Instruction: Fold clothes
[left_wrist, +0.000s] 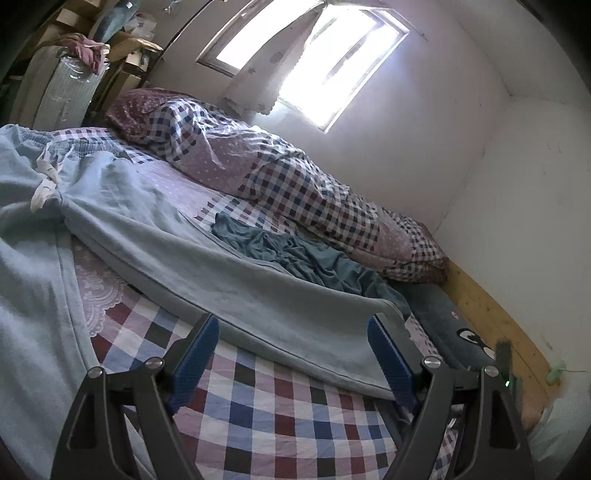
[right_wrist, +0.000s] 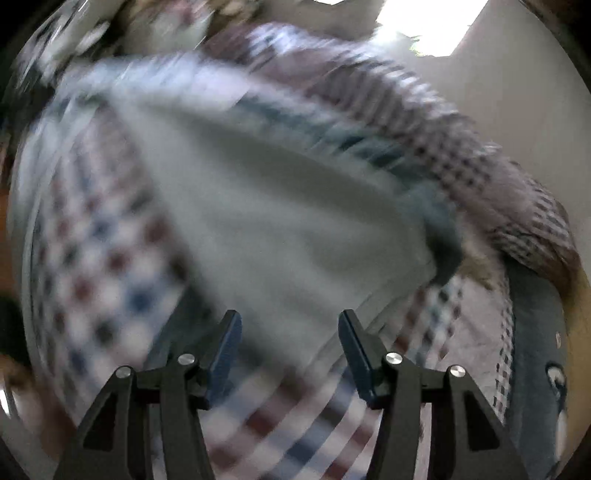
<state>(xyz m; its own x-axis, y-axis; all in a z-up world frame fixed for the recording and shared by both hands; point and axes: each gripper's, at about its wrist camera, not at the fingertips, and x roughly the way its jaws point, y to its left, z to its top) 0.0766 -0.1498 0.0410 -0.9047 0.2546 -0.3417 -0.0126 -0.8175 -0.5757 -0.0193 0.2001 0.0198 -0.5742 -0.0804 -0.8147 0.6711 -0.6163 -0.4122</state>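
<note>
My right wrist view is smearing badly: the checks of the bed sheet are blurring into streaks, and I am making out the pale blue trousers only as a soft grey-blue wedge filling the middle of the frame. Its edges and hem are too blurred to read there. The dark teal garment is showing as a smudge along the wedge's right edge, and I cannot tell where one cloth is ending and the other beginning.

In the left wrist view the trousers are lying flat on the bed sheet, with the elastic waistband and white drawstring in the upper left of the frame. One leg is running as a long band from there down to the lower right, its hem ending just ahead of my left tongs. The other leg is dropping down the left edge and is getting cut off by the frame. The teal garment is lying crumpled behind the long leg, partly hidden by it. A rolled checked quilt is stretching along the wall beyond, under a glaring window that is washing out its own detail.

My left tongs are standing spread wide with nothing between the blue pads. My right tongs are standing parted too, over the blurred trouser cloth, and I am seeing no cloth pinched between them.
</note>
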